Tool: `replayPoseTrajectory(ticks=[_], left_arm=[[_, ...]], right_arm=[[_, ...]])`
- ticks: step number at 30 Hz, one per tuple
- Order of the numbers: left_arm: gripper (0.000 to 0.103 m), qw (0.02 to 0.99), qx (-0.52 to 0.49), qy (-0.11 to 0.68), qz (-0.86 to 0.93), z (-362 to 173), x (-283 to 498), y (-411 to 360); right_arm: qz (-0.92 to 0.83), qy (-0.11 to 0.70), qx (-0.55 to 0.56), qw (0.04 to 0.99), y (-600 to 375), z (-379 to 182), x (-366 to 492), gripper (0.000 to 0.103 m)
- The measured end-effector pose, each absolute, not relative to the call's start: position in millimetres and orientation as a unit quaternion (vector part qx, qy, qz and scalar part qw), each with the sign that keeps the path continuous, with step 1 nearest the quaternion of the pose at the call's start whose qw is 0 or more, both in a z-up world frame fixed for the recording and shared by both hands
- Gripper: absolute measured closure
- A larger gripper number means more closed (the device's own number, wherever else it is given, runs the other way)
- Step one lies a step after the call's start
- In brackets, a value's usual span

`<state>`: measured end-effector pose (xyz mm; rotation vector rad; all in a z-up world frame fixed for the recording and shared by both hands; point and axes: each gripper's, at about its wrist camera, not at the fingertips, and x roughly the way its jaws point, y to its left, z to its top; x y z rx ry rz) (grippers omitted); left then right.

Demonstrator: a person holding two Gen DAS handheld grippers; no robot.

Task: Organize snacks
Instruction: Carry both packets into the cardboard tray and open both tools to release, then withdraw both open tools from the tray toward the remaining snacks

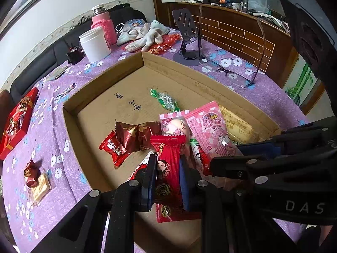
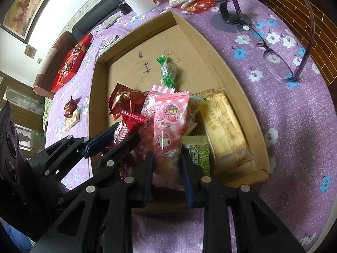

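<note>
A shallow cardboard box [image 1: 105, 113] [image 2: 212, 48] on the purple table holds several wrapped snacks. My left gripper [image 1: 167, 181] is shut on a red snack packet [image 1: 168, 164] above the box's near side; it also shows in the right wrist view [image 2: 126, 126]. My right gripper [image 2: 167, 168] is shut on a pink cartoon packet [image 2: 168, 130], which also shows in the left wrist view [image 1: 212, 130]. In the box lie a green candy [image 2: 167, 71], a dark red pouch [image 1: 137, 135], a small red candy [image 1: 112, 147] and a yellow bar [image 2: 225, 126].
Outside the box to the left lie a dark red candy [image 1: 31, 174] and a yellow square packet [image 1: 41, 188]. A red gift box [image 1: 15, 122] sits at the far left. A white tub [image 1: 94, 44], pink bottle [image 1: 105, 23], gloves [image 1: 147, 35], phone stand [image 1: 187, 40] and glasses [image 1: 231, 69] stand behind.
</note>
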<state>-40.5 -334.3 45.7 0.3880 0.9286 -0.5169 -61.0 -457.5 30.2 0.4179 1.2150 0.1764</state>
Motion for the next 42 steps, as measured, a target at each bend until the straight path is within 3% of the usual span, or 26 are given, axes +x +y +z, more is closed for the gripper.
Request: replayPoseTrajectory(ticks=[22,26,32,42], left_arm=[[0.082,0.863,0.190,0.405,-0.235,62.4,-49.1,-322.5],[0.073,0.868,0.188,0.397,-0.233,66.7,-50.3,-319.1],[0.072,0.873,0.182,0.389,-0.231,76.9,-52.6,-311.7],[0.072,0.904,0.126,0.375,-0.162,95.9,-55.5,-242.3]], right_arm=[[0.060,0.544,0.188,0.816,-453.9,48.3,-77.4,0.077],[0.055,0.538,0.188,0.820,-454.1,53.3,-80.7,0.077],[0.047,0.530,0.193,0.824,-453.4,61.4,-82.6,0.077],[0.073,0.515,0.180,0.835,-428.2,82.1,-63.1,0.077]])
